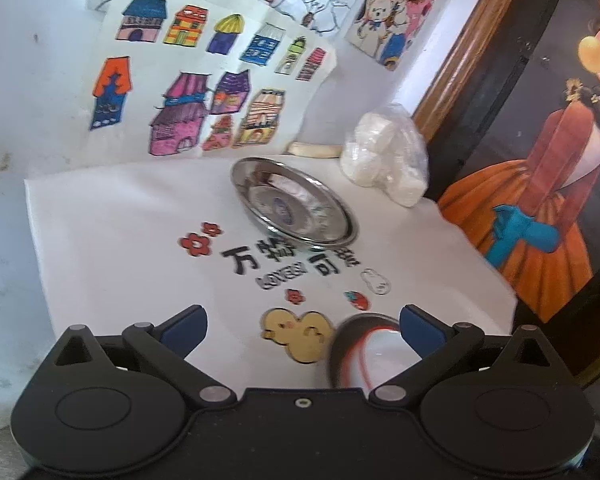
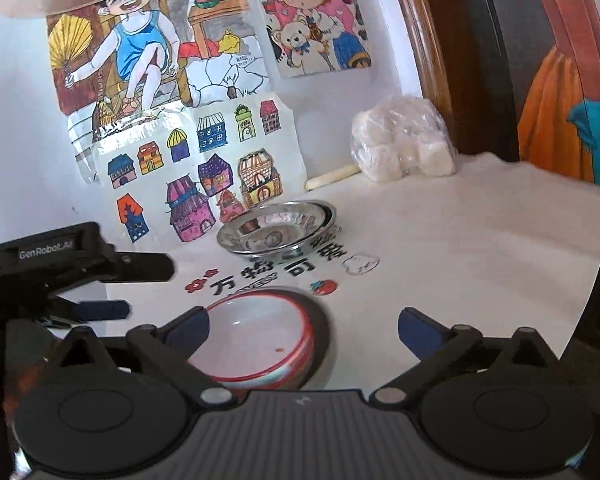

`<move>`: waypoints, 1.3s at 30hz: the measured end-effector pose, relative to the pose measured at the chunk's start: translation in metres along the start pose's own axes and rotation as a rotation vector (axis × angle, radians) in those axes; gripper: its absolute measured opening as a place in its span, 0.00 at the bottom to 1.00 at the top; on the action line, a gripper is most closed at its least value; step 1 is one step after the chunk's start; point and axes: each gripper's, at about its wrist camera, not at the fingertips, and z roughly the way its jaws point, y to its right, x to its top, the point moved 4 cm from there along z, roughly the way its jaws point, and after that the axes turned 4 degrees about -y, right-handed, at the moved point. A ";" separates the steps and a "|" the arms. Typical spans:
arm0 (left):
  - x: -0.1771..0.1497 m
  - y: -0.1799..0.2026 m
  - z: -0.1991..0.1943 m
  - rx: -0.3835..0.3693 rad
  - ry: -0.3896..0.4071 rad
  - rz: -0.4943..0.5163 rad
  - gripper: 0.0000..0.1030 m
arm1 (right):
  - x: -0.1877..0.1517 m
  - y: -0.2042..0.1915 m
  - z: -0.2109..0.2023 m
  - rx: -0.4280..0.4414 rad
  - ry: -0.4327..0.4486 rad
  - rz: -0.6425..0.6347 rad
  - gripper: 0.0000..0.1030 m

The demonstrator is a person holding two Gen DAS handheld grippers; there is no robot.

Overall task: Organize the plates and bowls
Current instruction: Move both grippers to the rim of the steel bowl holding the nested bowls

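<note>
A white bowl with a red rim [image 2: 256,336] sits on the white cloth [image 2: 480,248] just ahead of my right gripper [image 2: 304,326], which stands open and touches nothing. The same bowl [image 1: 366,354], blurred, shows at the right finger of my left gripper [image 1: 303,322], also open and empty. Farther back lies a stack of shiny steel plates [image 1: 294,206], seen in the right wrist view as steel plates [image 2: 276,232] near the wall. The left gripper [image 2: 80,280] appears at the left edge of the right wrist view.
A clear bag of white lumps [image 2: 404,144] and a pale stick [image 2: 332,178] lie at the back by the wall. Coloured drawings [image 1: 188,80] hang on the wall. A wooden frame [image 1: 468,40] and a painted panel [image 1: 548,184] bound the right side.
</note>
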 end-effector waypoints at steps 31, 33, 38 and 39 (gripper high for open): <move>0.002 -0.006 0.035 0.121 -0.431 0.102 0.99 | 0.031 0.034 0.038 -0.040 -0.463 -0.131 1.00; 0.002 -0.004 0.038 0.128 -0.448 0.106 0.99 | 0.032 0.031 0.042 -0.047 -0.479 -0.145 1.00; 0.001 0.000 0.046 0.141 -0.478 0.122 0.99 | 0.034 0.026 0.049 -0.056 -0.495 -0.188 1.00; 0.001 -0.001 0.047 0.151 -0.482 0.120 0.99 | 0.034 0.025 0.050 -0.061 -0.497 -0.195 1.00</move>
